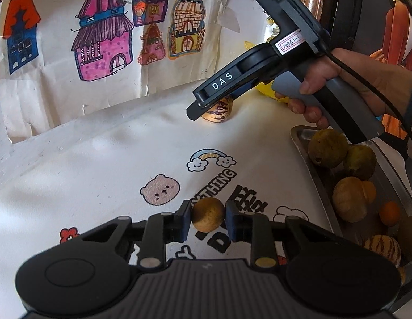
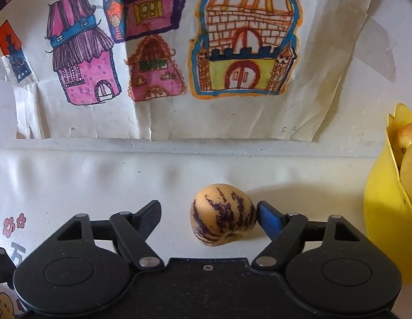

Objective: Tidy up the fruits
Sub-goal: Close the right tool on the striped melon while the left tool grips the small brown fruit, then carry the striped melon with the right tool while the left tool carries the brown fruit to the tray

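Down at 6 o'clock in the left wrist view, the left tongs (image 1: 208, 219) are clamped on a round brown-yellow fruit (image 1: 207, 214), both blue pads pressed against its sides over the printed cloth (image 1: 99, 164) that covers the tabletop. At 3 to 4 o'clock a metal tray (image 1: 301, 138) holds several more fruits: 2 greenish ones, a tan one, small orange ones and a striped one. At 1 o'clock a hand (image 1: 347, 85) grips the handle of the right tongs (image 1: 199, 109), whose tip hangs over a purple-striped melon (image 1: 218, 110) lying on the cloth near the wall.

In the right wrist view that melon (image 2: 223, 214) sits at 6 o'clock between the pads of the right tongs (image 2: 208, 212). The right pad (image 2: 268, 218) touches or nearly touches its side; the left pad (image 2: 150, 215) stands clear of it, so the jaws are still apart and not gripping. A yellow bowl (image 2: 384, 212) with pale fruit inside stands at 3 o'clock, apart from the melon. Paper drawings of houses (image 2: 158, 53) cover the wall behind, from 10 to 2 o'clock.
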Demonstrator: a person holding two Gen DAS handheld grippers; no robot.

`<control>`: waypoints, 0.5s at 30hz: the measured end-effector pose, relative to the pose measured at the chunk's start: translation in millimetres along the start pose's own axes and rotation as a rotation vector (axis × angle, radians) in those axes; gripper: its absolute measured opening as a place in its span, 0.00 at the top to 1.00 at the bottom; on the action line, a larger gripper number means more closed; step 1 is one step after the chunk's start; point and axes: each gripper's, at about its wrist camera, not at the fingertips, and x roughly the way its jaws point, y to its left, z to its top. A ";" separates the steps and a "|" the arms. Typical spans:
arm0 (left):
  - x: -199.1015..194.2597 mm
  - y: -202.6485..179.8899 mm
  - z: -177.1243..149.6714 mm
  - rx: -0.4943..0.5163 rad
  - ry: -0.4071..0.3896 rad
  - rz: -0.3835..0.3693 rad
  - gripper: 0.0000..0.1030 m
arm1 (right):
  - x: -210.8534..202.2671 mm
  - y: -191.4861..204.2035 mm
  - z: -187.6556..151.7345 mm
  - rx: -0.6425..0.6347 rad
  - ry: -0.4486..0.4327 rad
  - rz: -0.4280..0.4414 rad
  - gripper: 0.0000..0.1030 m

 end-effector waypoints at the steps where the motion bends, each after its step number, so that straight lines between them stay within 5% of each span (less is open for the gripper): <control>1: 1.1 0.0 0.7 0.000 0.000 0.000 0.71 | 0.3 -1.6 -0.1 0.000 0.003 -0.001 0.26; 9: 5.2 1.3 2.8 -0.015 0.001 -0.003 0.71 | 21.0 -9.6 -3.8 -0.007 0.023 -0.032 0.42; 15: 6.6 4.8 3.0 -0.040 -0.004 -0.002 0.71 | 24.1 -9.2 -10.4 -0.006 0.014 -0.034 0.45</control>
